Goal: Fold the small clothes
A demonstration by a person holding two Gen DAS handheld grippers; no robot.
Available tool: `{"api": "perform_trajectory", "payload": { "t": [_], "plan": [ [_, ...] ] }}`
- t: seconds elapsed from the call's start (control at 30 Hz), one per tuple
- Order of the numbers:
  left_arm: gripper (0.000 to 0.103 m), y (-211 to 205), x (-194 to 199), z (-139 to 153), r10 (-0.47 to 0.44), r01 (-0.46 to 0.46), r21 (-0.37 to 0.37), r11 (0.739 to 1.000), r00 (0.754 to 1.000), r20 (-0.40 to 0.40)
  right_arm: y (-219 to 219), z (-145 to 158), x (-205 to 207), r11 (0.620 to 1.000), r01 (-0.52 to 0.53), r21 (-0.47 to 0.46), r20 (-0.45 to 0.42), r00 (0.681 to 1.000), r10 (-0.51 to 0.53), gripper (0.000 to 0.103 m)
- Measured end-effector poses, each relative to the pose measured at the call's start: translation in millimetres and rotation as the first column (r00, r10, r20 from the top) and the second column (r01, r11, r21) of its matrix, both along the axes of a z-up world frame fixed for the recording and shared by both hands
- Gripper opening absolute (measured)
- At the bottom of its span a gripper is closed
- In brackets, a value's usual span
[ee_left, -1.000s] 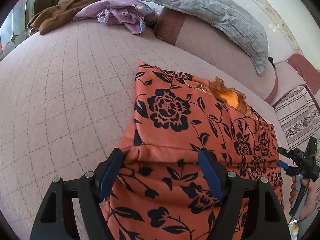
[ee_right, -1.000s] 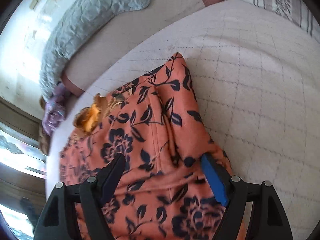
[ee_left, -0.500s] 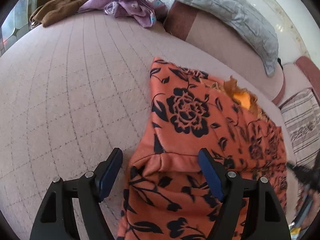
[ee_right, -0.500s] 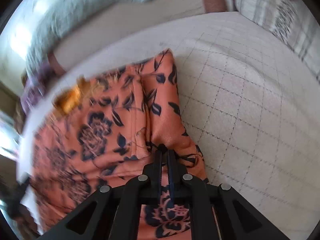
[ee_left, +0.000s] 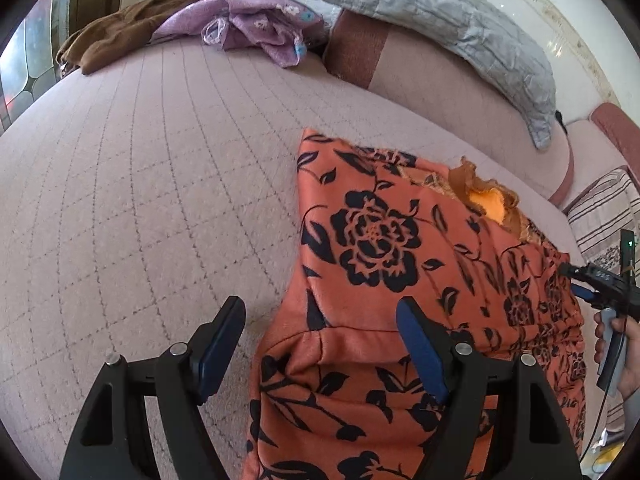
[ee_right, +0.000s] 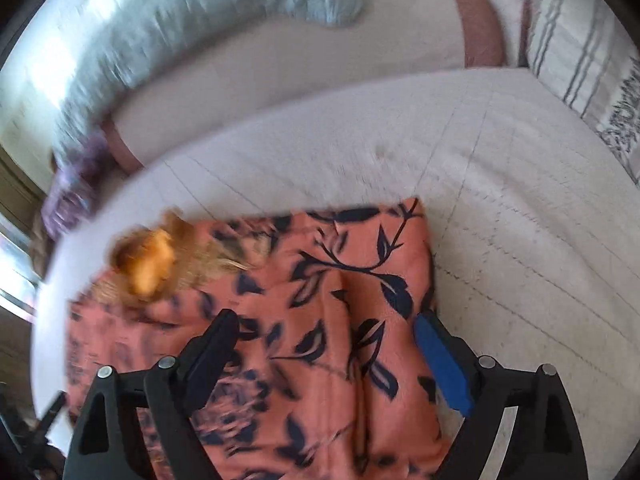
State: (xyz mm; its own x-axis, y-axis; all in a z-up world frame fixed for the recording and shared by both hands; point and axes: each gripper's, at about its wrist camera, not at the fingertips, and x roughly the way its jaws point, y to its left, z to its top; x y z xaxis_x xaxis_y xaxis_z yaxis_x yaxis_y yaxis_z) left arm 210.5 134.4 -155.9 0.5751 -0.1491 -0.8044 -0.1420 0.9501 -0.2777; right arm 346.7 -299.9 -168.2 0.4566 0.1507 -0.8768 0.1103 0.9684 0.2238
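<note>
right gripper (ee_right: pixel 326 354) now spread wide again, after being pinched shut on the cloth half a second back; nothing clamped between the blue pads (ee_right: pixel 440 364) any more. right-hand view blurred, so clearly mid-motion. left gripper (ee_left: pixel 322 350) open too, same as a second ago, jaws straddling the near hem but not biting. shifted sideways across the last second: left finger (ee_left: pixel 218 346) now over bare bedspread, right finger over the fabric.

orange floral garment (ee_left: pixel 400 280) lying flat on the quilted pink bedspread (ee_left: pixel 140 200), already doubled over by the look of the layered edge near the left gripper, frilly orange collar (ee_left: pixel 486 200) poking out at the far side. probably a fold just laid down and released; next likely a regrip for another fold, or a smoothing pass. soft, limp cloth, so edges liable to slip out of line on any tug.

count, quickly: one garment in work. two grippers, both empty. one purple garment (ee_left: pixel 260 28) and one brown garment (ee_left: pixel 132 20) heaped at the far end of the bed, well apart from the action, maybe waiting for a turn. one grey quilted pillow (ee_left: pixel 440 16) along the headboard, one striped pillow (ee_left: pixel 604 216) at the right edge. right hand (ee_left: pixel 624 356) just visible in the left view, gripping its handle.
</note>
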Motion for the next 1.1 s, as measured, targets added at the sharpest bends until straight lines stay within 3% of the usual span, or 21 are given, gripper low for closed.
{"api": "perform_trajectory", "payload": {
  "t": [0.03,0.07,0.1,0.13,0.27,0.3,0.33,0.47,0.5,0.53,0.6,0.67,0.73,0.87,0.9,0.93,0.97,1.03,1.1],
  "plan": [
    [0.078,0.7,0.8,-1.4,-0.001,0.001,0.0,1.0,1.0,-0.002,0.3,-4.3,1.8,1.0,-0.009,-0.02,-0.018,1.0,0.009,0.063],
    [0.078,0.8,0.9,-1.8,-0.001,0.001,0.003,1.0,1.0,0.001,3.1,-6.6,3.6,0.997,-0.013,-0.073,-0.039,0.999,0.01,0.052],
    [0.078,1.0,1.3,-1.9,-0.001,0.001,0.008,1.0,1.0,0.004,4.1,-3.3,2.4,0.994,-0.02,-0.105,-0.036,0.999,0.016,0.014],
    [0.078,1.0,1.9,-1.6,-0.003,0.002,0.01,1.0,1.0,0.004,2.1,3.6,-0.6,0.994,-0.025,-0.11,-0.022,1.0,0.022,0.007],
    [0.078,1.2,1.7,1.8,0.004,-0.005,0.025,1.0,1.0,0.028,-9.7,39.3,-29.3,0.993,0.022,-0.113,0.107,0.994,-0.01,0.004],
    [0.078,1.1,1.7,2.5,0.007,-0.007,0.029,1.0,1.0,0.03,-12.8,34.2,-33.5,0.995,0.024,-0.101,0.089,0.996,-0.015,0.004],
    [0.078,1.3,1.0,3.2,0.006,-0.007,0.027,1.0,1.0,0.029,-17.0,23.1,-35.3,0.997,0.026,-0.076,0.05,0.999,-0.022,0.005],
    [0.078,-0.2,2.1,6.5,-0.011,0.01,0.043,0.999,0.999,0.031,-39.3,9.7,-48.3,0.989,0.096,0.113,0.091,0.99,-0.107,0.008],
    [0.078,-0.8,3.4,6.7,-0.013,0.011,0.052,0.999,0.999,0.031,-37.6,13.8,-49.8,0.988,0.095,0.121,0.105,0.989,-0.108,0.021],
    [0.078,-0.2,4.2,6.8,-0.012,0.011,0.049,0.999,1.0,0.026,-36.3,19.1,-51.3,0.99,0.088,0.114,0.129,0.986,-0.103,0.047],
    [0.078,1.5,3.0,8.3,-0.003,0.002,0.04,0.999,1.0,0.031,-32.8,31.4,-52.5,0.991,0.091,0.1,0.185,0.977,-0.109,0.085],
    [0.078,1.8,2.7,9.6,-0.003,0.001,0.039,0.999,0.999,0.036,-26.8,40.3,-49.6,0.992,0.07,0.108,0.21,0.973,-0.092,0.085],
    [0.078,0.4,3.5,8.7,-0.016,0.014,0.043,0.999,0.999,0.035,-13.0,38.4,-38.6,0.993,-0.006,0.12,0.17,0.985,-0.015,0.083],
    [0.078,-2.5,7.1,6.4,-0.024,0.022,0.051,0.998,0.999,0.025,4.7,17.8,-9.4,0.997,-0.065,0.036,0.11,0.992,0.061,0.074],
    [0.078,-2.3,7.5,6.2,-0.022,0.021,0.053,0.998,1.0,0.022,6.9,12.0,-7.1,0.997,-0.075,0.011,0.082,0.994,0.074,0.056],
    [0.078,-2.1,7.5,6.2,-0.021,0.019,0.054,0.998,1.0,0.021,9.0,2.9,-0.3,0.997,-0.081,-0.019,0.041,0.996,0.082,0.032],
    [0.078,-1.2,7.1,6.3,-0.021,0.02,0.052,0.998,1.0,0.023,12.0,-4.3,4.3,0.994,-0.086,-0.074,0.005,0.996,0.087,0.026],
    [0.078,0.6,6.9,6.0,-0.021,0.019,0.062,0.998,0.999,0.027,13.3,1.3,2.1,0.987,-0.101,-0.121,0.016,0.994,0.104,0.008],
    [0.078,2.9,7.8,6.3,-0.016,0.014,0.065,0.998,0.999,0.031,13.9,15.0,-6.4,0.981,-0.102,-0.163,0.049,0.993,0.111,0.005]
  ]
}}
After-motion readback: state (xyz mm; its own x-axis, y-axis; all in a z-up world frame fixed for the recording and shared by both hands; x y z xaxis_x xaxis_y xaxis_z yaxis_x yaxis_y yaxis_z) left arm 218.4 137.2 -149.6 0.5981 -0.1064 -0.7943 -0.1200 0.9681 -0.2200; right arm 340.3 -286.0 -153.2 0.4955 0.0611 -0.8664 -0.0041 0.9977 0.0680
